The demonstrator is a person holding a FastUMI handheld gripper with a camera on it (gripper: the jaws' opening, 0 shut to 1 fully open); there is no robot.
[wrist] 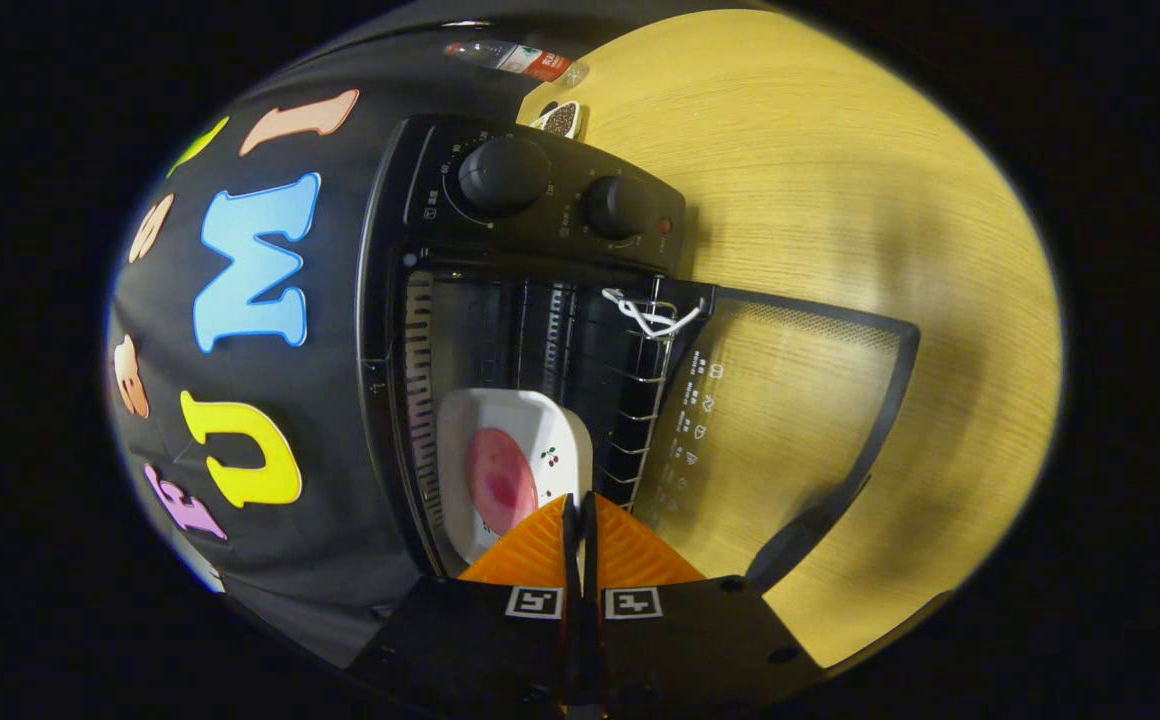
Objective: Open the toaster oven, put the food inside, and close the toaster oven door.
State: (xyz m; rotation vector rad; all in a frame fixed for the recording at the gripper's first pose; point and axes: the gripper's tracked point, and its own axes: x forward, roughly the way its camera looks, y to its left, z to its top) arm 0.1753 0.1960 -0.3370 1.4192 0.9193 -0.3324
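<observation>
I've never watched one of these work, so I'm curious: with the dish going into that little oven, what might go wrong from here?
1. The fingers are pinched on the rim of the white dish, which sits partly in the toaster oven. A thin edge hold might slip.
2. The dish could catch on the wire rack and spill the pink food.
3. The glass door hangs open beside the fingers; pulling back carelessly could bump it.

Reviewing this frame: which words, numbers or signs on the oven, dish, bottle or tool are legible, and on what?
Nothing reads as text.
Black toaster oven dial markings: too small.
White icons on its open glass door: blurred.
Clear bottle's red label: too small.
White dish: cherry picture, no words.
Shut tool: two square black-and-white markers, no letters.
</observation>
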